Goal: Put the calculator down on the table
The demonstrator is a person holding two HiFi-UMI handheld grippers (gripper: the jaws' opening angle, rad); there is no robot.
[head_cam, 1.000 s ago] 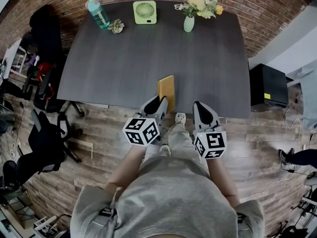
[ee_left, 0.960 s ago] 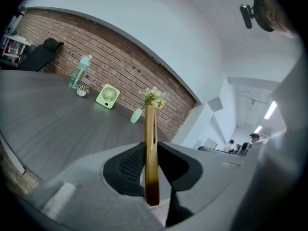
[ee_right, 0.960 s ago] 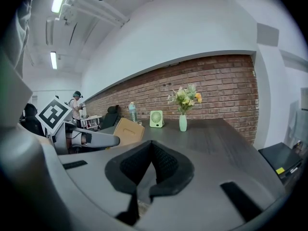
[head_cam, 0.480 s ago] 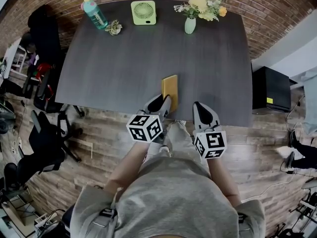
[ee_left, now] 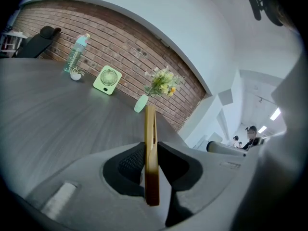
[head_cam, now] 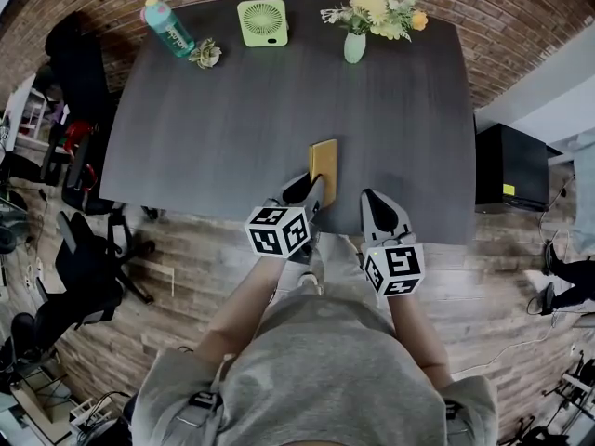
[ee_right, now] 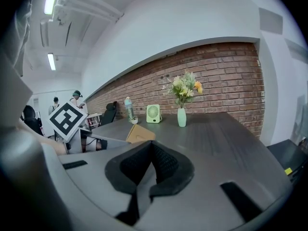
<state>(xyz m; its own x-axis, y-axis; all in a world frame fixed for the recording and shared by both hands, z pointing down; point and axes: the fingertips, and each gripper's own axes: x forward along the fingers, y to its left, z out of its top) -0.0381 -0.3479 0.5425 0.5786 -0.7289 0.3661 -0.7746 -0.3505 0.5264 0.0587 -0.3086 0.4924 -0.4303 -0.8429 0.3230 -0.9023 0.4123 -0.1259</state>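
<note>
The calculator (head_cam: 323, 162) is a flat yellow slab held over the near edge of the dark table (head_cam: 214, 128). My left gripper (head_cam: 312, 193) is shut on its near end. In the left gripper view the calculator (ee_left: 150, 143) stands edge-on, clamped between the two dark pads, above the tabletop. My right gripper (head_cam: 376, 206) hovers just to the right at the table's front edge, shut with nothing between its jaws. In the right gripper view the pads (ee_right: 166, 163) meet, and the calculator (ee_right: 140, 134) shows to the left with the left gripper's marker cube (ee_right: 67, 119).
Along the table's far edge stand a teal bottle (head_cam: 165, 26), a small plant (head_cam: 204, 54), a green fan (head_cam: 262, 21) and a vase of flowers (head_cam: 354, 45). A black cabinet (head_cam: 507, 165) sits right of the table; office chairs (head_cam: 88, 277) stand at its left.
My left gripper has carried the calculator forward and slightly right, further over the table's near edge. The right gripper has stayed almost where it was.
</note>
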